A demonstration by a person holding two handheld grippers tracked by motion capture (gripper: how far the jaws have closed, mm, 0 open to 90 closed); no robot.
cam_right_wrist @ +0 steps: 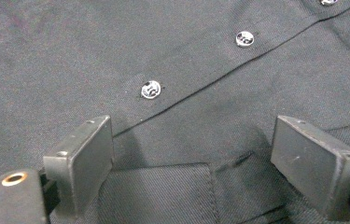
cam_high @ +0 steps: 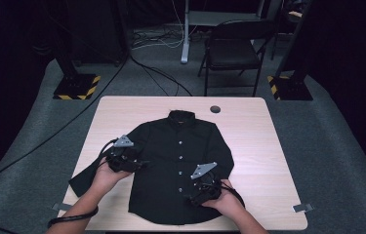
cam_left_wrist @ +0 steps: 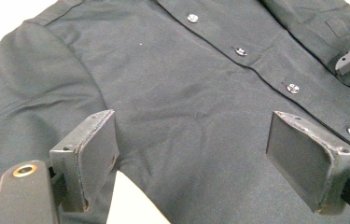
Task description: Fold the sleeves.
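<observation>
The shirt (cam_high: 178, 161) lies flat, buttoned, probably ready for folding. Your left gripper (cam_high: 139, 163) and right gripper (cam_high: 193, 197) hover wide above it, holding nothing.

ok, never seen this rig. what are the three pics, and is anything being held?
No robot here: a person holds a handheld two-jaw tool in each hand. The high view looks down on the table from the person's side. On it a dark shirt lies spread flat, buttoned, collar at the far end. The left tool is over the shirt near its sleeve, the right tool over the lower front. The other two pictures come from a camera riding on each tool, looking along its own jaws. In both, the jaws stand wide apart over the cloth with nothing pinched between them, so nothing is held. The buttons run past the right tool.
</observation>
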